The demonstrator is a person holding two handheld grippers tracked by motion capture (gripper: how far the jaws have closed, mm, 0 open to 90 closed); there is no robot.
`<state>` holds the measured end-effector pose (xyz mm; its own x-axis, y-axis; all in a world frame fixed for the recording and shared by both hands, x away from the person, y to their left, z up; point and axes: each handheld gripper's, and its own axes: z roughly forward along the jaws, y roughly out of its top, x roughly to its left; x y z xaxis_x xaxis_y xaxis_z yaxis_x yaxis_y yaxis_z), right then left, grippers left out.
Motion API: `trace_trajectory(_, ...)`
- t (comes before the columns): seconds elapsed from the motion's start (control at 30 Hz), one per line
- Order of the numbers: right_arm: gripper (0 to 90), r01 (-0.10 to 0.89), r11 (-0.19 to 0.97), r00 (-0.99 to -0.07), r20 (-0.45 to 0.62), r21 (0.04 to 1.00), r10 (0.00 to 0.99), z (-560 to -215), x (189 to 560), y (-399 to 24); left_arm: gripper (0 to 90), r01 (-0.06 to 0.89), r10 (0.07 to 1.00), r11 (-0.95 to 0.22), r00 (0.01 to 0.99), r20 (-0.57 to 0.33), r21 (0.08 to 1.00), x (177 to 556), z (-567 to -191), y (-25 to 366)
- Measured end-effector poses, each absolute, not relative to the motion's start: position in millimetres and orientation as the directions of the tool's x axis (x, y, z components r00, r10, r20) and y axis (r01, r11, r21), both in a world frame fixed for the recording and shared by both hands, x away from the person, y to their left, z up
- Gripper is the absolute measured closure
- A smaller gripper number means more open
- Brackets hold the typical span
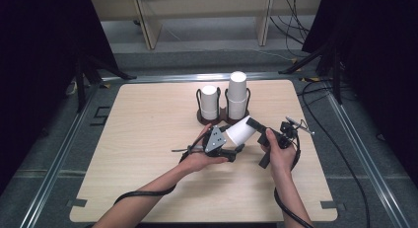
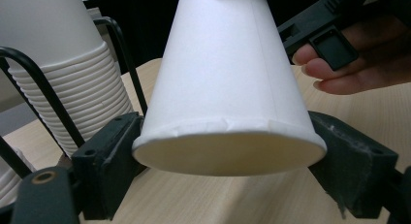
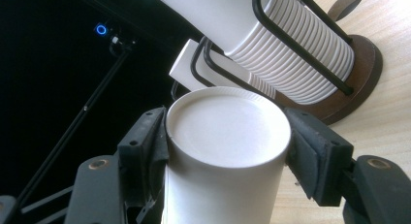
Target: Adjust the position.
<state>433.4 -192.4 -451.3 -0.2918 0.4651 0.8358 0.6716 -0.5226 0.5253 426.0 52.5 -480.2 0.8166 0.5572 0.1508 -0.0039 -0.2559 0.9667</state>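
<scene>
A white paper cup lies tilted above the table between both grippers, base pointing right and away. My left gripper has its pads on either side of the cup's open rim, touching it on both sides. My right gripper is shut on the cup near its closed base, one pad against each side. Just behind stands a dark wire cup holder with two stacks of white cups: a shorter left stack and a taller right stack.
The wooden table has bare surface to the left and in front of the hands. Cables trail off its right side. Dark stands and curtains flank the table, with shelving legs behind.
</scene>
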Motion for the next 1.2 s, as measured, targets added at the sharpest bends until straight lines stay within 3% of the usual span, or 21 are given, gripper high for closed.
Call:
trace_trajectory(0.4,33.0,0.674,-0.530,-0.302,0.846,0.515,0.439,-449.5,434.1,-191.6,25.3,-0.023,0.542,-0.259,0.824,0.165,0.966,425.8,-474.7,60.7)
trace_trajectory(0.6,32.6,0.679,-0.544,-0.292,0.861,0.493,0.416,-448.7,434.5,-190.0,27.0,-0.007,0.543,-0.248,0.827,0.145,0.969,427.0,-473.3,61.9)
trace_trajectory(1.17,31.1,0.648,-0.530,-0.338,0.831,0.546,0.443,-445.4,435.2,-191.3,31.0,-0.014,0.546,-0.225,0.826,0.138,0.974,427.6,-469.5,65.7)
trace_trajectory(1.2,31.1,0.664,-0.542,-0.329,0.853,0.515,0.406,-444.3,434.5,-190.1,31.1,-0.013,0.547,-0.222,0.826,0.135,0.975,427.7,-469.1,66.3)
